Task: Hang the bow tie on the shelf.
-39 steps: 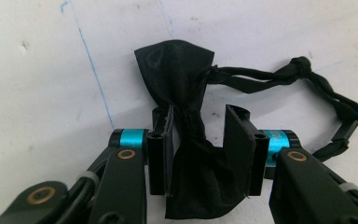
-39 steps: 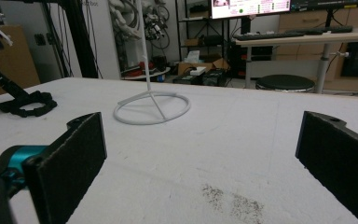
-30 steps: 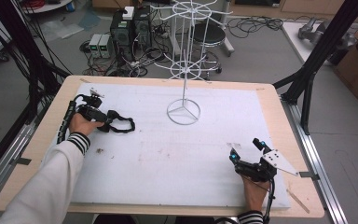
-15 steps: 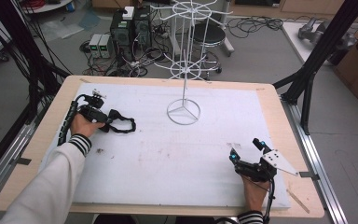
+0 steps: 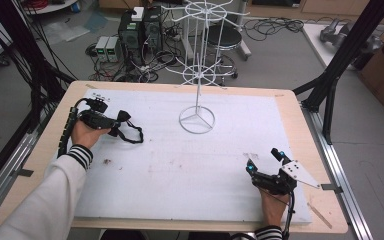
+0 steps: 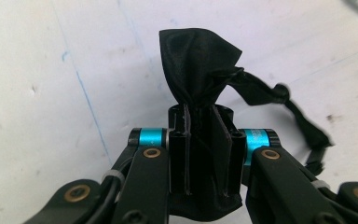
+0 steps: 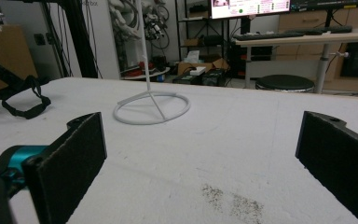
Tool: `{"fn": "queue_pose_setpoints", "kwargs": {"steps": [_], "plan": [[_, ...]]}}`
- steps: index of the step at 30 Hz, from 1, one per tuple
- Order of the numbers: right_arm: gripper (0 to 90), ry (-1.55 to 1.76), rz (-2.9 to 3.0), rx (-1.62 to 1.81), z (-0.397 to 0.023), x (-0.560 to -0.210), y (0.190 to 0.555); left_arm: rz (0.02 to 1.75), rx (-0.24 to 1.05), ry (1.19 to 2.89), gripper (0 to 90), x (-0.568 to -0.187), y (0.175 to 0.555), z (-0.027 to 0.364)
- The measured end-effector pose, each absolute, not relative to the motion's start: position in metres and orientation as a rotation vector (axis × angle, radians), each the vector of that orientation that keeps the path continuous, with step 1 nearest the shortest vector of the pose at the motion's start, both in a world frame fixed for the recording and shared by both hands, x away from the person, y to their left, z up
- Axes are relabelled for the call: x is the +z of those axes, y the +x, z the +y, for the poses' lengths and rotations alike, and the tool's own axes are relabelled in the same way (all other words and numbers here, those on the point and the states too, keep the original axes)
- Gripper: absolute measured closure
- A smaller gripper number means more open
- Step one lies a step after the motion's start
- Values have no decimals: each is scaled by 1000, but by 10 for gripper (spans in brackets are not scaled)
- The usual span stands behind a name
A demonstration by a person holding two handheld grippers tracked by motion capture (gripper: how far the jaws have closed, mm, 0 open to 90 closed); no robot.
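I stand at a wooden table (image 5: pixel 40 165) covered by a white foam sheet (image 5: pixel 190 165), holding a gripper in each hand. The landmark is a white wire stand (image 5: pixel 196 119), a tall rack whose ring base rests on the sheet toward the far edge. Well to the left of the stand, my left gripper (image 5: pixel 114 120) lies low over the sheet, my striped sleeve reaching in from the near left corner. Its jaws have just been closing and are now clamped on a piece of black fabric (image 6: pixel 196 70), bunched upward between the pads, with a thin black strap (image 5: pixel 132 134) looping out toward the stand. Near and to the right of the stand, well apart from it, my right gripper (image 5: pixel 264 161) rests level with its jaws spread wide and nothing between them, facing the stand's base. I judge this to be the pick-up step, with the grasp just made. The next move probably calls for lifting the fabric clear and carrying it to the stand without the strap snagging.
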State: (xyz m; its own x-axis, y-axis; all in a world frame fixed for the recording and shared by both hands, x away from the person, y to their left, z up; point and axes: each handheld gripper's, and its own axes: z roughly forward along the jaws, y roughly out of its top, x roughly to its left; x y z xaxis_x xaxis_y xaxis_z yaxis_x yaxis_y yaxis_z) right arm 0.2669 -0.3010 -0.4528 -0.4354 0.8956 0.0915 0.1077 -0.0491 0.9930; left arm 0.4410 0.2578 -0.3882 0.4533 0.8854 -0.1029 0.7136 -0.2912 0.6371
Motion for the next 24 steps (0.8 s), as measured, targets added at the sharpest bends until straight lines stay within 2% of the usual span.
{"fn": "queue_pose_setpoints", "kwargs": {"steps": [7, 17, 24], "plan": [[7, 1084, 1579, 1551, -301, -453, 267, 1225, 389, 2028, 775, -375, 430, 256], [7, 1076, 1580, 1548, -301, -453, 267, 1035, 364, 1877, 775, -351, 410, 247], [7, 1077, 1579, 1548, -301, -453, 267, 974, 367, 1783, 775, -337, 399, 241]]}}
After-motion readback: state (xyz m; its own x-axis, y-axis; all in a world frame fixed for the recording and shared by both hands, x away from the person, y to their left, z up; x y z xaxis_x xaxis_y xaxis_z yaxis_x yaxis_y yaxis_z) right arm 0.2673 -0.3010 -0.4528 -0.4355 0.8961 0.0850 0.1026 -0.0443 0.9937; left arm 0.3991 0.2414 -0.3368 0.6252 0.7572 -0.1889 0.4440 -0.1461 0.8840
